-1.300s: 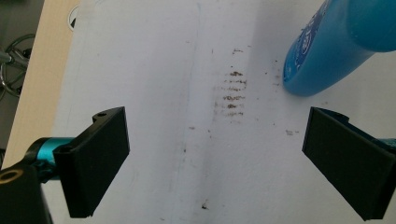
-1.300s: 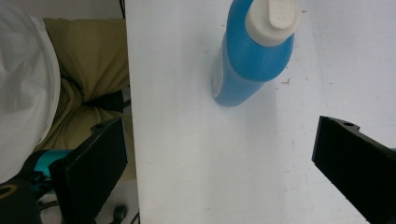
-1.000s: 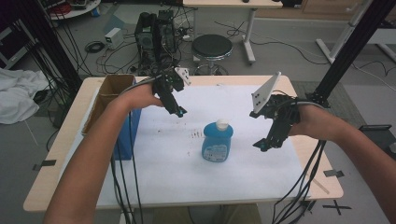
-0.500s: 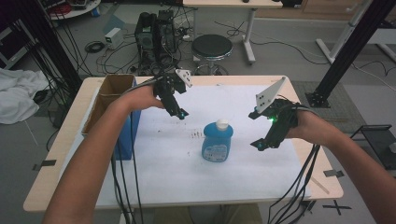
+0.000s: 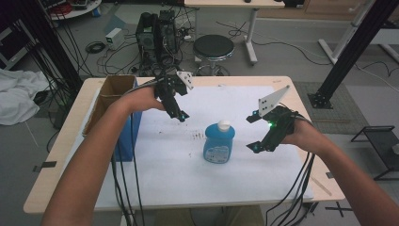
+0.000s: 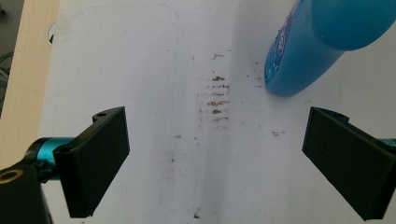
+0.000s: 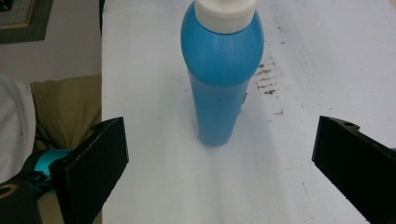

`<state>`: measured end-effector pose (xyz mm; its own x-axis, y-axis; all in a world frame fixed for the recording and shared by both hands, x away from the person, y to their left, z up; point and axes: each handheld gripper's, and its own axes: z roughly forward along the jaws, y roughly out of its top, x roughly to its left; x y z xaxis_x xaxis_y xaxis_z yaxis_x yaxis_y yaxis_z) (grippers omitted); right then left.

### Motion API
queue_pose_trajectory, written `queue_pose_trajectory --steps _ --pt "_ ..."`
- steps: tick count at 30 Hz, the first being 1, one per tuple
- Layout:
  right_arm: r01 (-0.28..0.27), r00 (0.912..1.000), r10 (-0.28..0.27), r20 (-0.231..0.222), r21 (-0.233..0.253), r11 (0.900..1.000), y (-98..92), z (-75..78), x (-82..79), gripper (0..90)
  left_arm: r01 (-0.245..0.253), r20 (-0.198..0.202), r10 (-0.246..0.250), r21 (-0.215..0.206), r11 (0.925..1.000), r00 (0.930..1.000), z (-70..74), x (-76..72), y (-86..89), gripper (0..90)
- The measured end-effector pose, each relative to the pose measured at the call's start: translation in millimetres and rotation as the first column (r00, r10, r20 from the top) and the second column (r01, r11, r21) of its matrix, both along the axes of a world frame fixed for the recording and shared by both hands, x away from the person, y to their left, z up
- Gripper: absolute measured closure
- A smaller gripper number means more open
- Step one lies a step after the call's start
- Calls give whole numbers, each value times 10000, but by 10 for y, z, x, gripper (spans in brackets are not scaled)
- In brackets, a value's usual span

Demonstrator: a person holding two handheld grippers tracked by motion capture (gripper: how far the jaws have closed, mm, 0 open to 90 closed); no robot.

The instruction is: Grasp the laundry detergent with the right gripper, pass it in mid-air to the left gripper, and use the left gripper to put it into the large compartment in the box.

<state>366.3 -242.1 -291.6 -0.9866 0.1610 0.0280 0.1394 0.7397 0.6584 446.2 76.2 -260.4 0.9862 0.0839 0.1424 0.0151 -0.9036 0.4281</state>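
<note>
Nothing is grasped yet. The bottle (image 5: 219, 142) stands upright mid-bench on the white sheet. The right gripper (image 5: 254, 133), jaws wide apart, faces it from the right; the left gripper (image 5: 179, 115), also spread, hovers far-left.

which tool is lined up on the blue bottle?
The right tool: the blue bottle stands centred between its open jaws in the right gripper view. The left tool, also open, has the bottle off at its upper-right edge.

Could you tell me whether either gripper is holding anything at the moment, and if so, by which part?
Nothing is held. The left gripper and right gripper are both open, apart from the upright blue bottle.
</note>
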Motion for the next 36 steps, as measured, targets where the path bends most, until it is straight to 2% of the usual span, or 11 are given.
queue_pose_trajectory --steps 4,8,10,13,15,18,24,26,27,30,36 --pt "99 10000 -98 -10 177 9998 -13 -41 10 26 2 -18 -2 -37 10000 10000 1 0 1 73" --pt "61 9997 -72 220 513 9987 -20 -93 27 26 1 -56 -1 -37 10000 10000 -9 1 8 73" --pt "35 9998 -47 195 633 9980 -12 -128 33 26 -217 -155 213 -285 9994 9997 -22 -13 4 73" --pt "90 9998 -102 157 758 9971 3 -182 37 26 -60 32 60 -32 10000 10000 -7 -4 12 73" --pt "-19 9997 -1 230 874 9962 16 -218 56 26 -65 -58 64 -74 10000 10000 -11 -2 18 73" --pt "265 9996 -265 -16 906 9955 25 -264 48 25 -77 9 77 -40 10000 10000 -20 -4 21 73" --pt "82 10000 -87 31 1186 9929 62 -358 93 26 19 7 -19 54 10000 10000 -15 -2 20 73" --pt "321 9994 -302 -184 1142 9929 73 -373 80 26 79 9 -79 59 10000 10000 -14 1 22 73" --pt "209 9998 -199 -92 1209 9924 86 -388 95 25 -89 21 89 -55 9999 10000 -21 -7 19 73" --pt "-7 10000 5 11 1365 9906 124 -426 124 26 -85 -24 85 -89 9999 10000 -16 -3 31 74" --pt "29 9999 -13 -105 1548 9879 174 -488 140 25 -36 41 36 60 10000 10000 -12 1 52 73"
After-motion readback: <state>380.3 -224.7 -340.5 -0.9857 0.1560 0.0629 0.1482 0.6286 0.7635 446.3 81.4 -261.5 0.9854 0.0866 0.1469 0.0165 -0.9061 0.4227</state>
